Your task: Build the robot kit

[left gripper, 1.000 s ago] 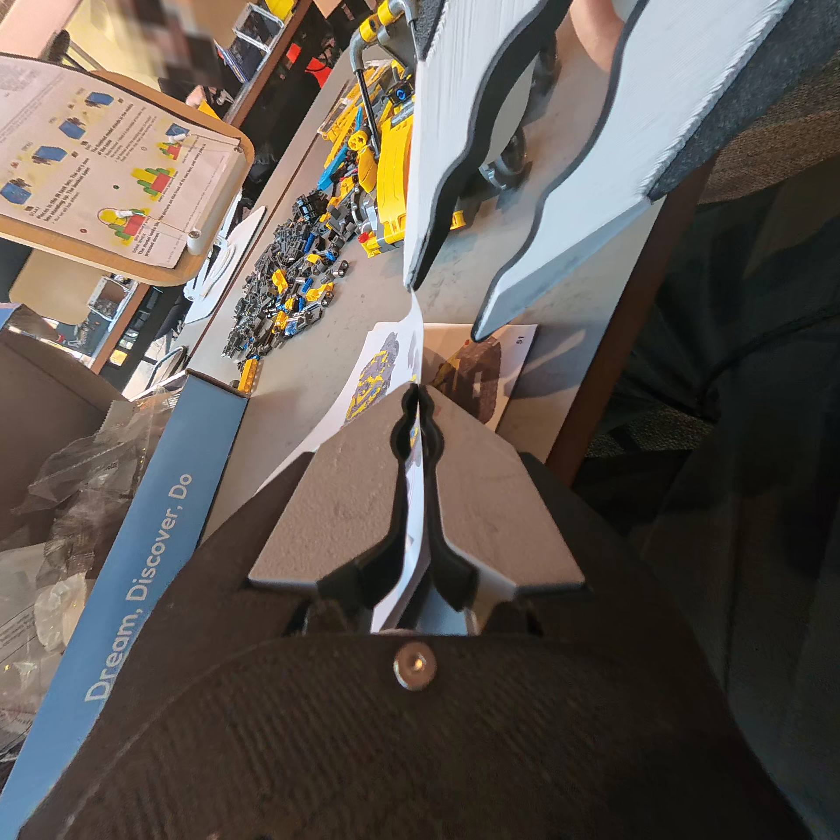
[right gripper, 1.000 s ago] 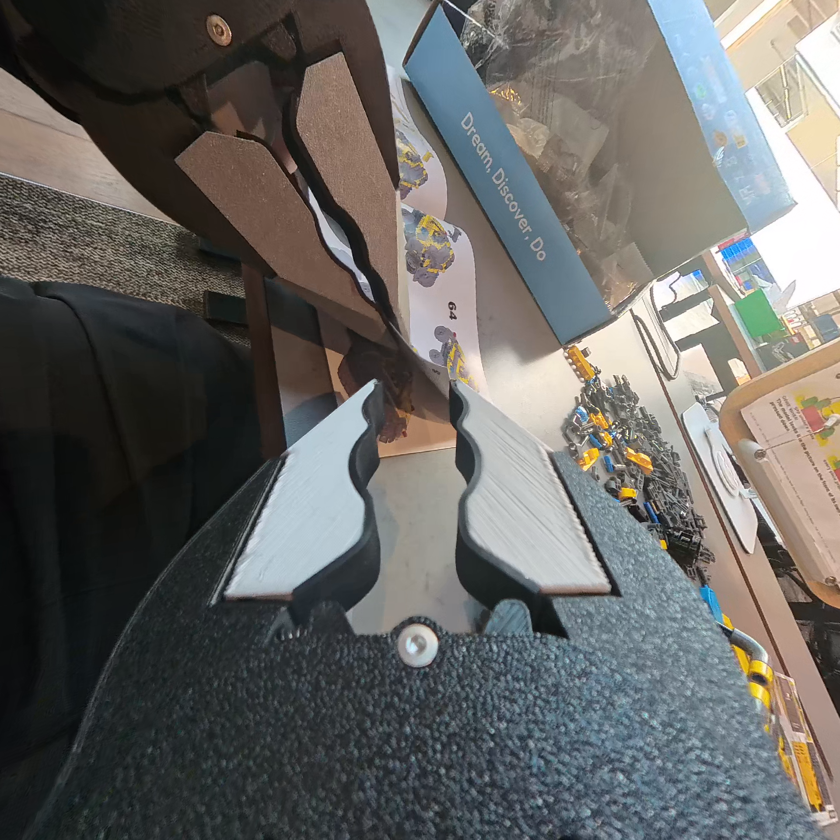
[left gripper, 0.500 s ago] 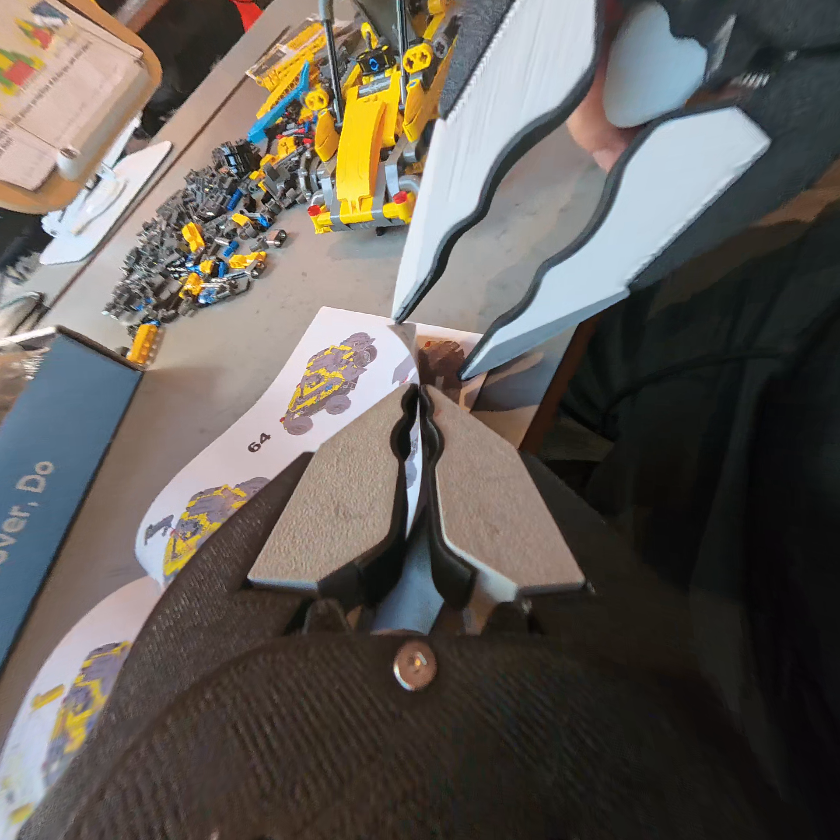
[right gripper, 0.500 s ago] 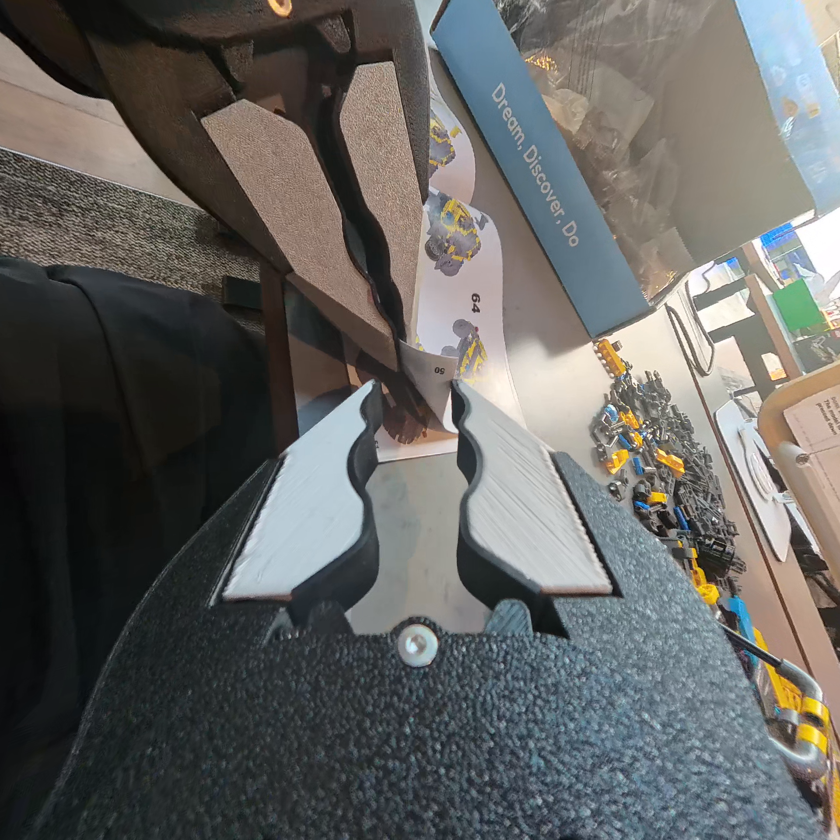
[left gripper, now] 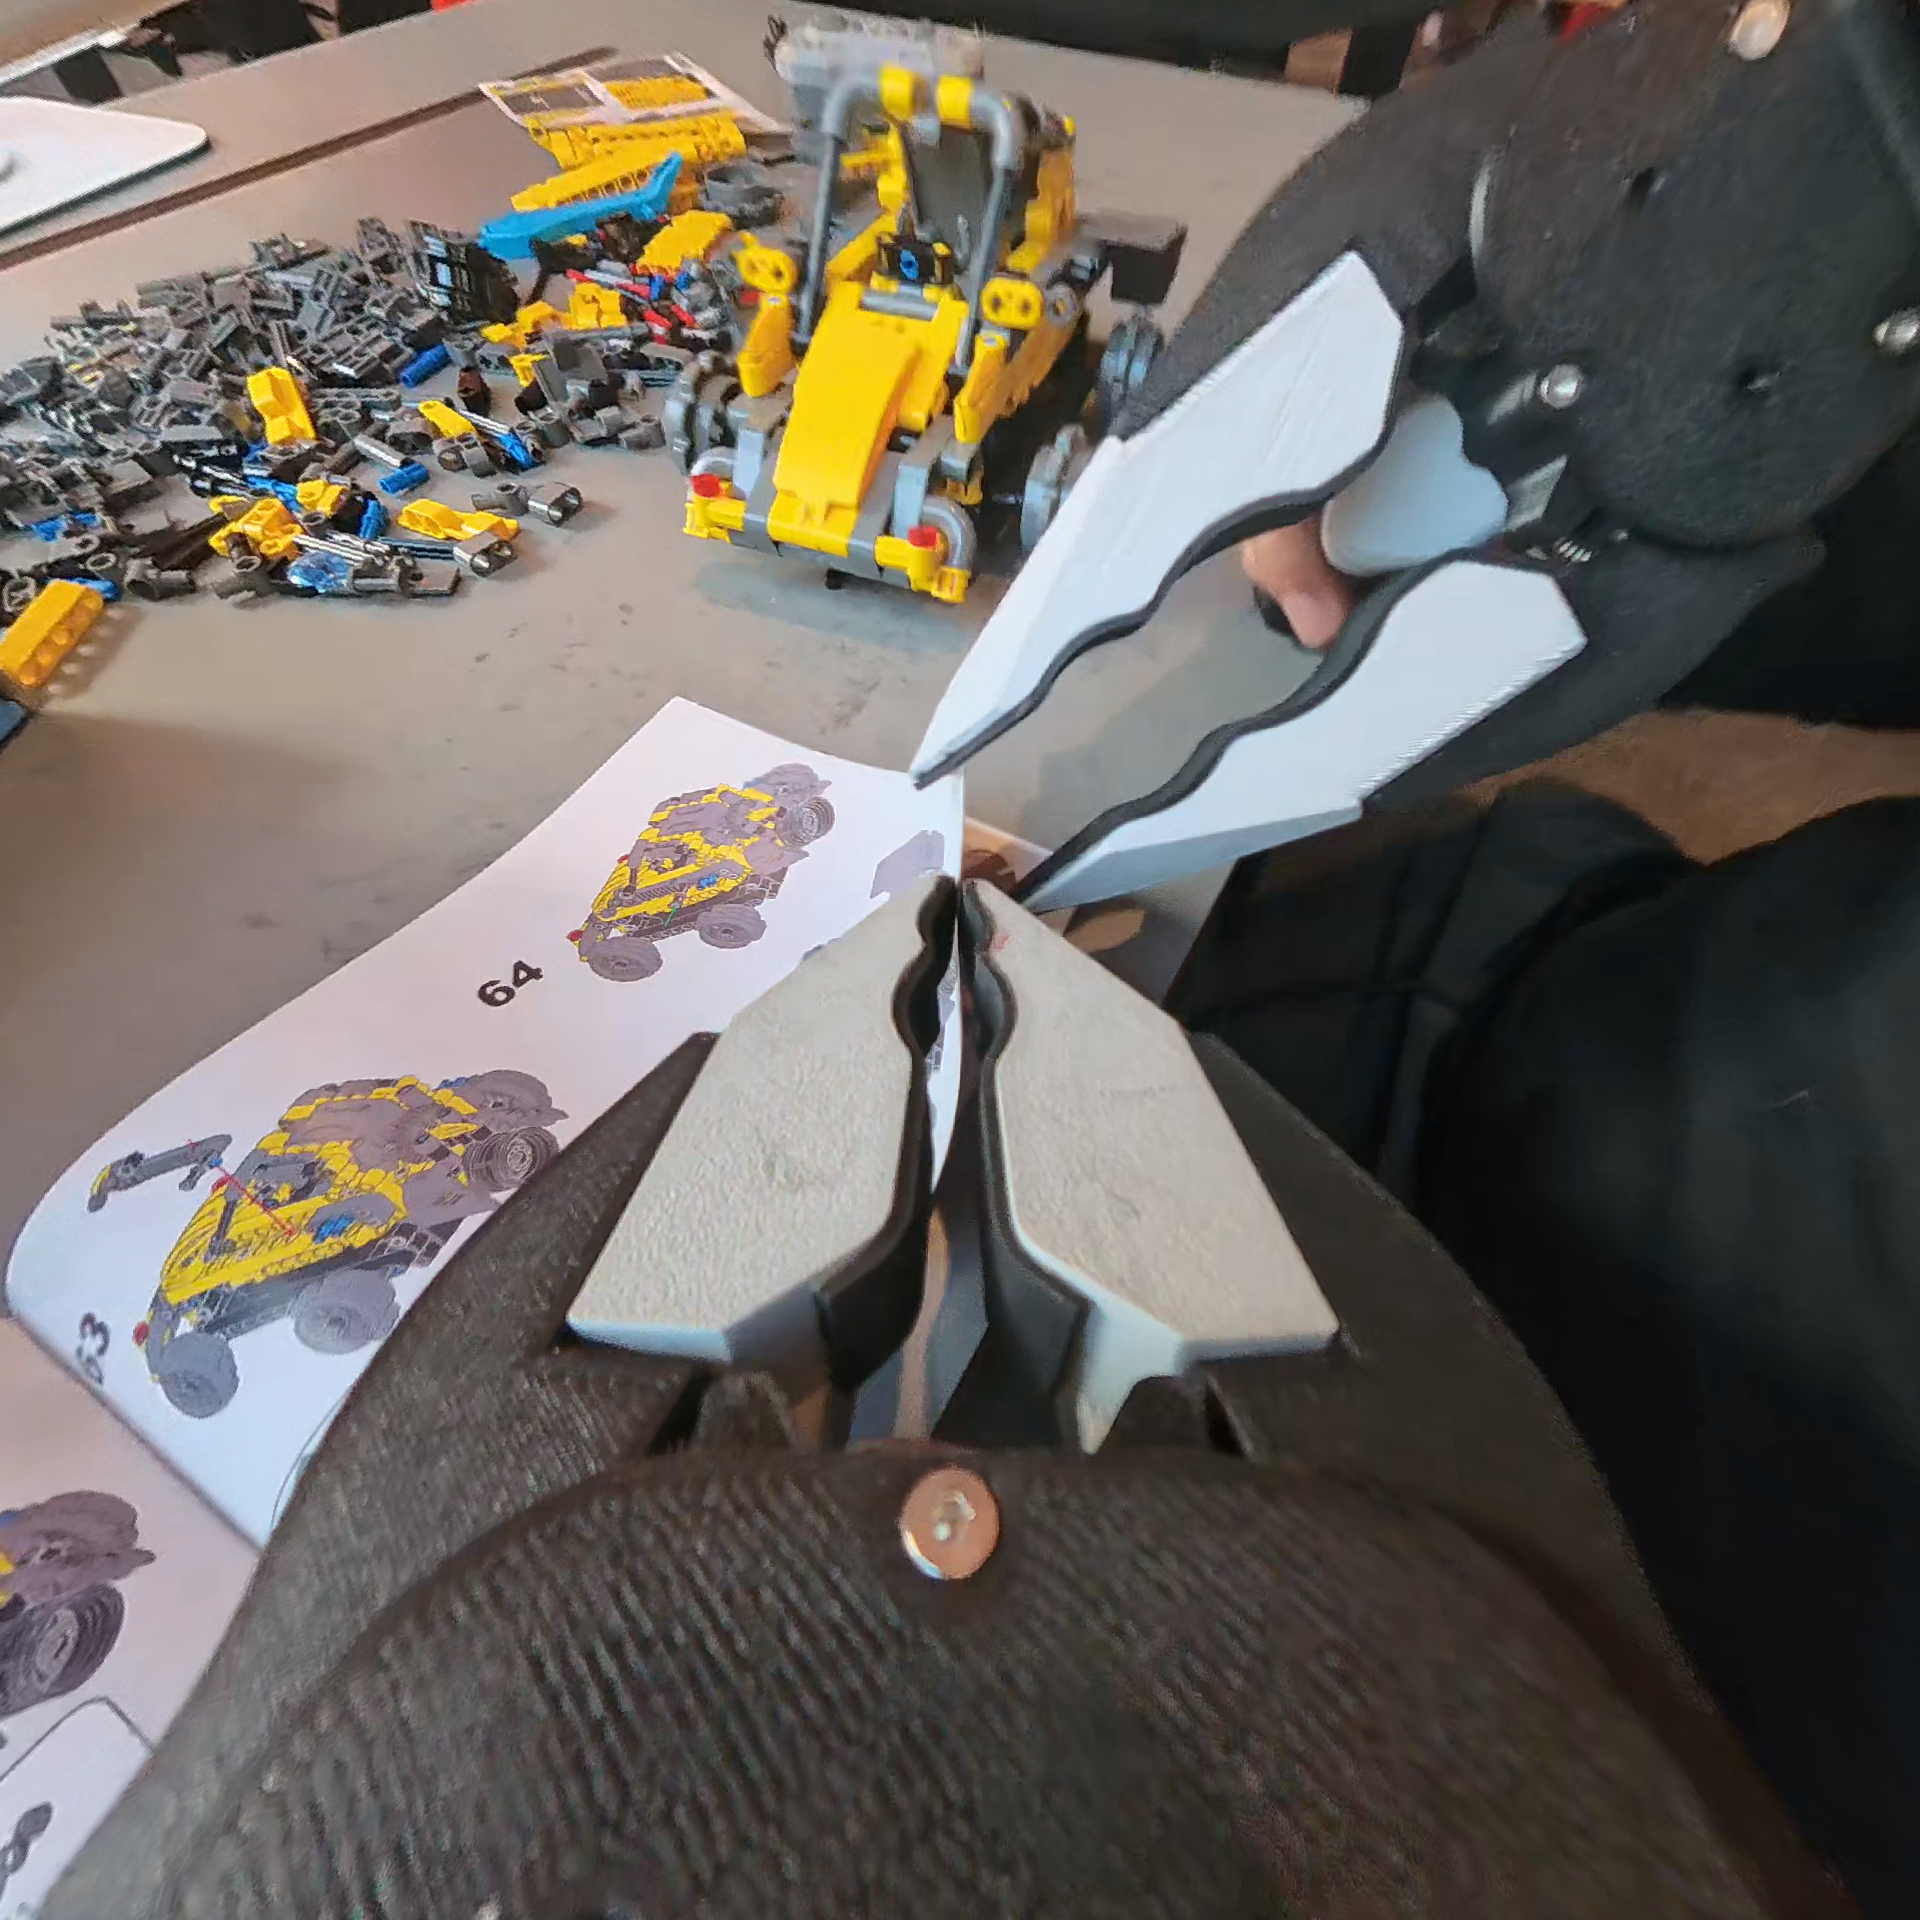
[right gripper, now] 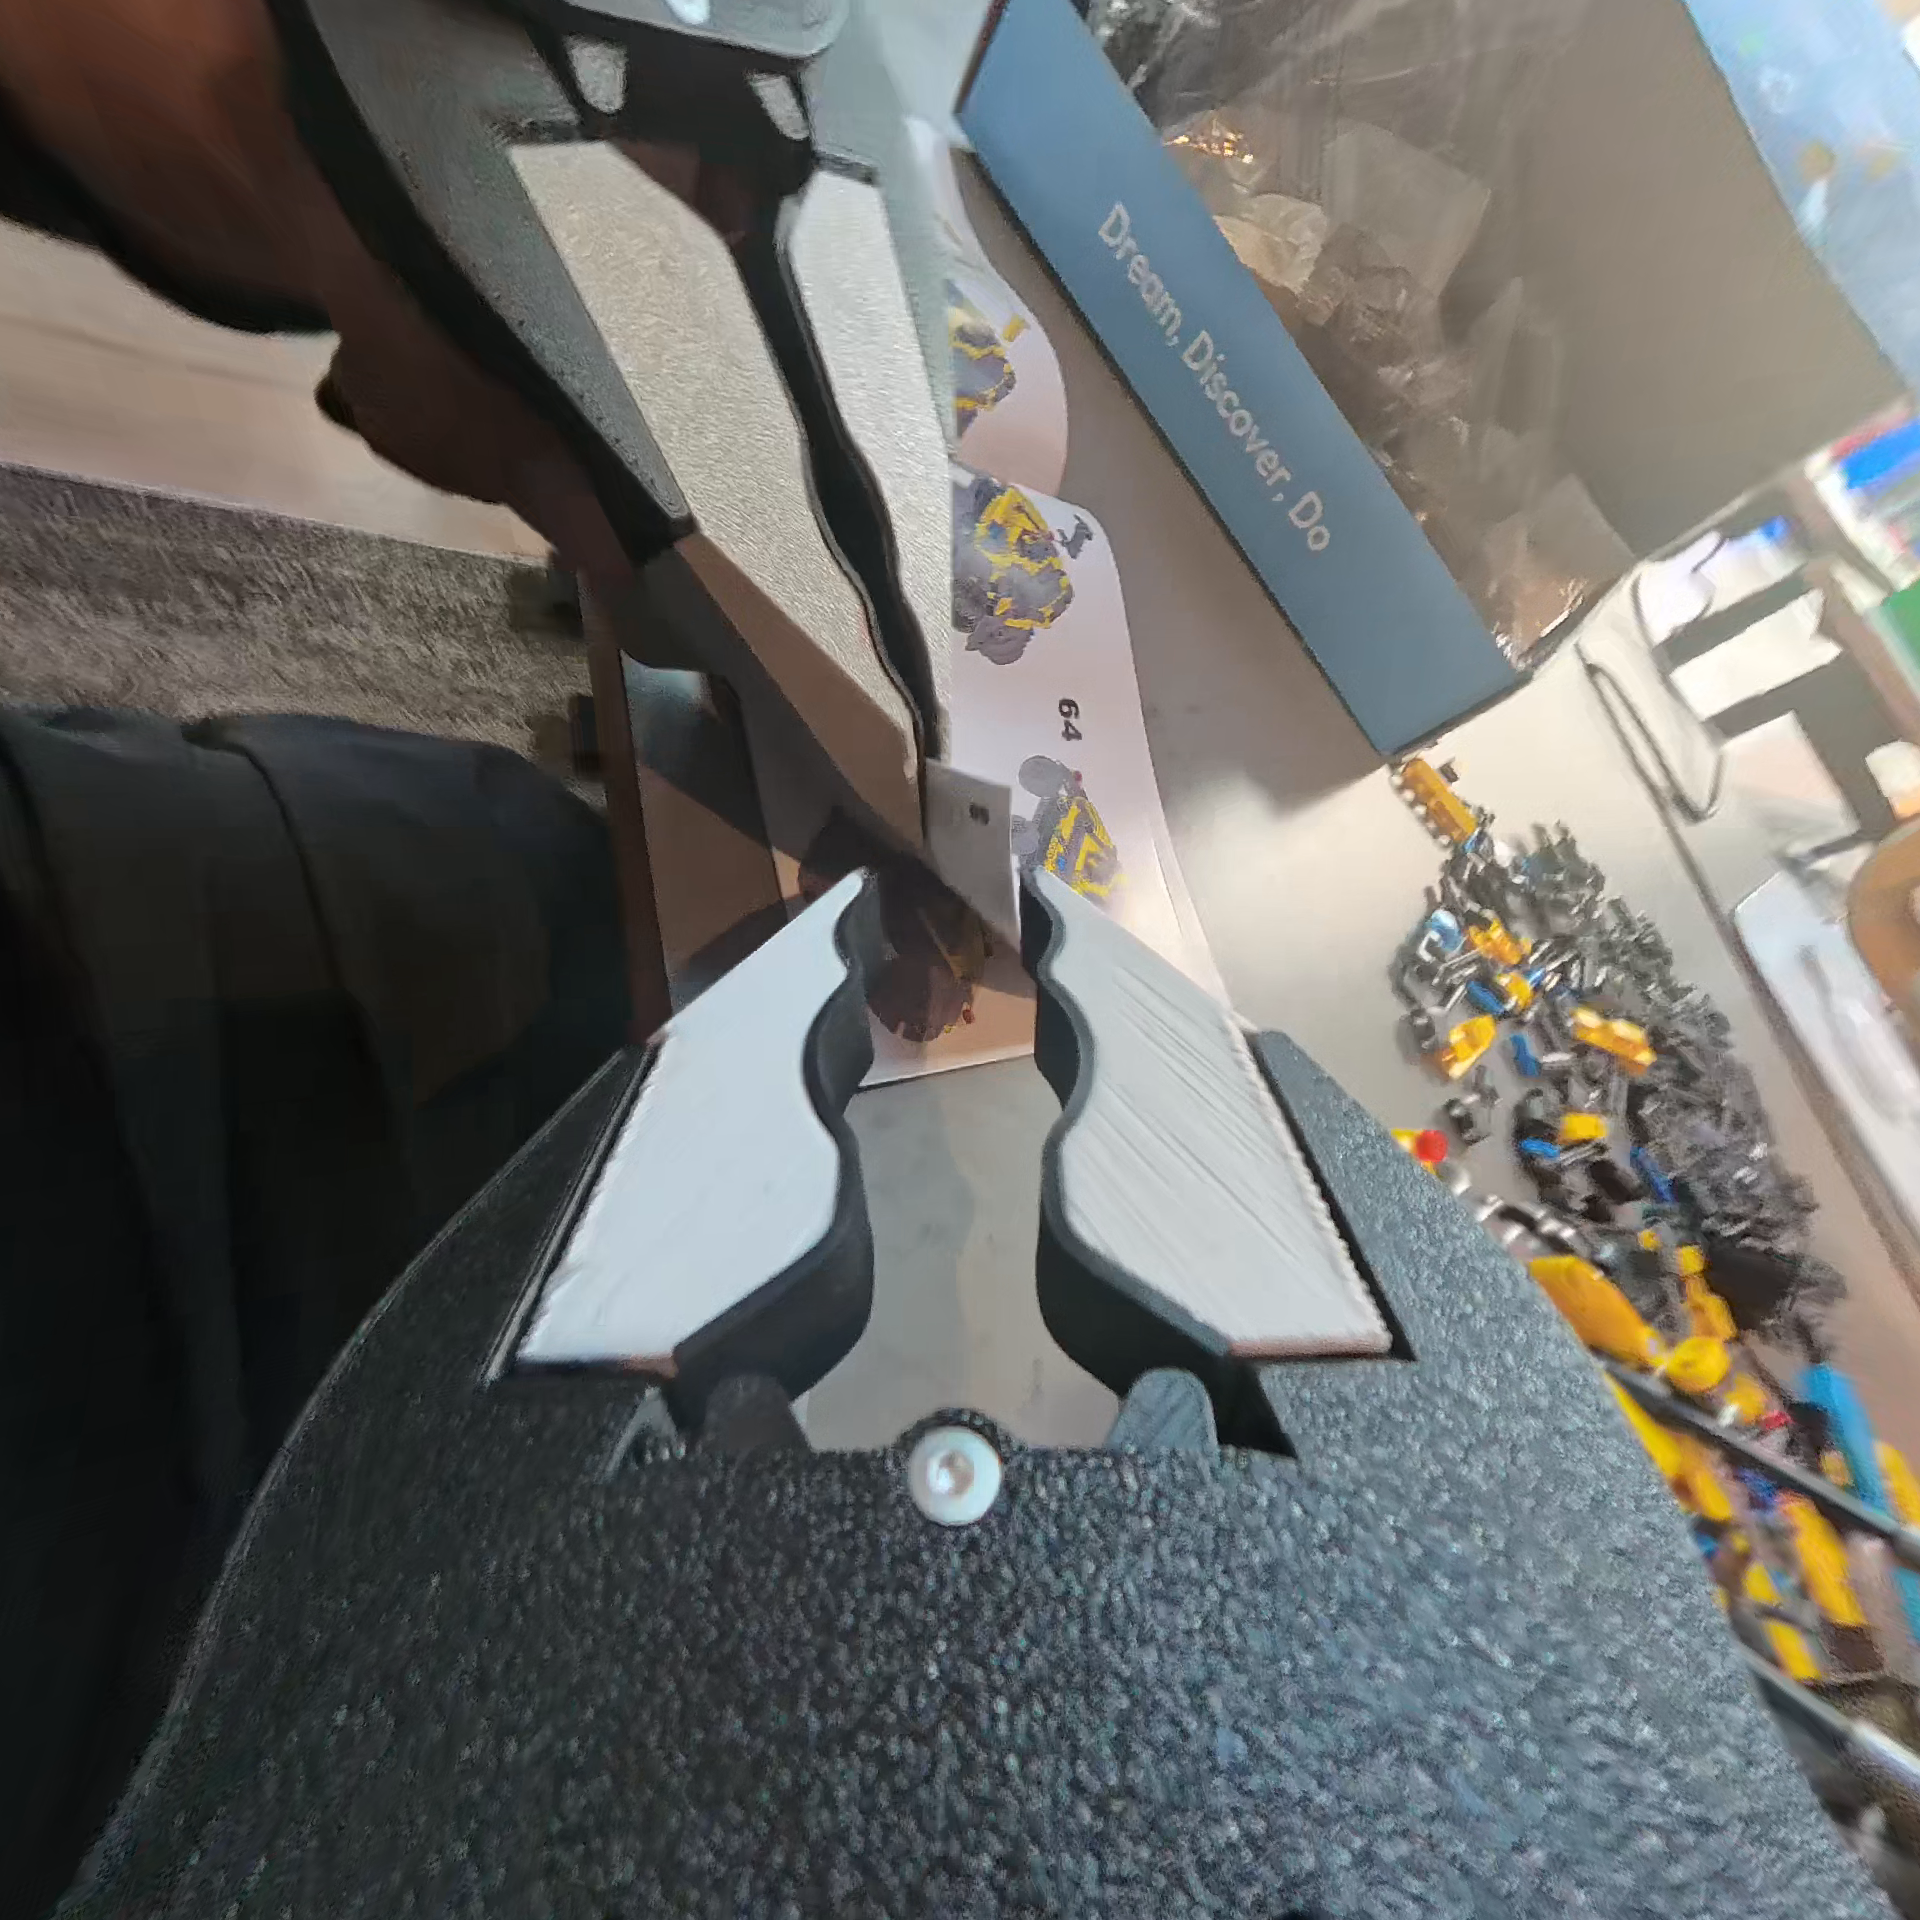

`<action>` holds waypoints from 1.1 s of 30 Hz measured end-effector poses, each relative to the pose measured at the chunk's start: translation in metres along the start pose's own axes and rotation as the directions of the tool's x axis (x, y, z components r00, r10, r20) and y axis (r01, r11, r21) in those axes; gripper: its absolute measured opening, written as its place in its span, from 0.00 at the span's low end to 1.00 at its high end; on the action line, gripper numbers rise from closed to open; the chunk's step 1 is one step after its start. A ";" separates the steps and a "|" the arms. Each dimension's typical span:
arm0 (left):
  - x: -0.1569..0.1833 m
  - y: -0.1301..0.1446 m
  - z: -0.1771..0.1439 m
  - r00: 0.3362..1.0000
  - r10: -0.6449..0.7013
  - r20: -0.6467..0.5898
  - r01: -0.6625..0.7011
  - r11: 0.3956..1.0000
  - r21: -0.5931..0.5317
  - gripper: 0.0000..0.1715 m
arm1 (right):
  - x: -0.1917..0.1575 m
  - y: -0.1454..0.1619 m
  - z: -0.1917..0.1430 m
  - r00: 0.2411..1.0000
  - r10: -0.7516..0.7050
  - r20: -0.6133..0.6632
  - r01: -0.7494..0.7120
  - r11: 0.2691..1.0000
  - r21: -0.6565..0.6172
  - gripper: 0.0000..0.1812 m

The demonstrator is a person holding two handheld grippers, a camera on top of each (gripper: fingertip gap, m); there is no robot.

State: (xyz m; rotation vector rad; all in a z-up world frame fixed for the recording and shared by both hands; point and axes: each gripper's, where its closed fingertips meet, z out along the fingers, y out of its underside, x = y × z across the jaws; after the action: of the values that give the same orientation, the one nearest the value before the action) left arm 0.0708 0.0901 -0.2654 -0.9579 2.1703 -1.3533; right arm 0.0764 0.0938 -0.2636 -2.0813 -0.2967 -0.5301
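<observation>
At the near edge of the tabletop (left gripper: 312, 748), the left gripper (left gripper: 958, 899) is clenched on a lifted page (left gripper: 582, 935) of the instruction booklet. The right gripper (right gripper: 940, 904), fingers apart and holding nothing, is just beside the page's corner. Farther, the yellow brick vehicle (left gripper: 873, 416) stands half built beside loose pieces (left gripper: 260, 395).

The left gripper (left gripper: 958, 894) had its grey fingers pressed together at the tips, pinching a thin sheet. The right gripper (right gripper: 940, 894) faced it tip to tip near the desk's edge, its white fingers (left gripper: 1164, 540) spread apart, gripping nothing.
</observation>
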 end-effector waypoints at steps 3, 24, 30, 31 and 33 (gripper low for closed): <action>-0.008 -0.010 -0.007 0.998 -0.070 0.005 0.070 0.995 0.074 0.00 | 0.011 -0.006 -0.009 0.954 0.299 0.034 -0.300 0.953 0.033 0.08; 0.025 -0.011 -0.027 0.944 0.329 0.039 -0.331 0.929 0.166 0.08 | 0.003 -0.037 -0.016 0.213 0.794 0.570 -0.938 0.330 -0.110 0.00; -0.026 -0.023 -0.041 0.973 -0.230 -0.034 0.232 0.960 0.156 0.21 | -0.008 -0.029 -0.009 0.508 0.737 0.446 -0.798 0.597 -0.078 0.00; -0.039 -0.020 -0.041 0.934 -0.356 -0.025 0.356 0.924 0.138 0.23 | -0.010 -0.027 -0.007 0.550 0.720 0.423 -0.770 0.633 -0.077 0.00; -0.047 -0.023 -0.040 0.843 -0.531 -0.082 0.538 0.831 0.140 0.37 | -0.013 -0.027 -0.004 0.619 0.683 0.387 -0.717 0.693 -0.075 0.00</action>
State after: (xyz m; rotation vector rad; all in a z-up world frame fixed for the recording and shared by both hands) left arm 0.0844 0.1429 -0.2278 -1.5636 1.8464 -1.7724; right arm 0.0526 0.1046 -0.2479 -1.9962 0.2893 0.3844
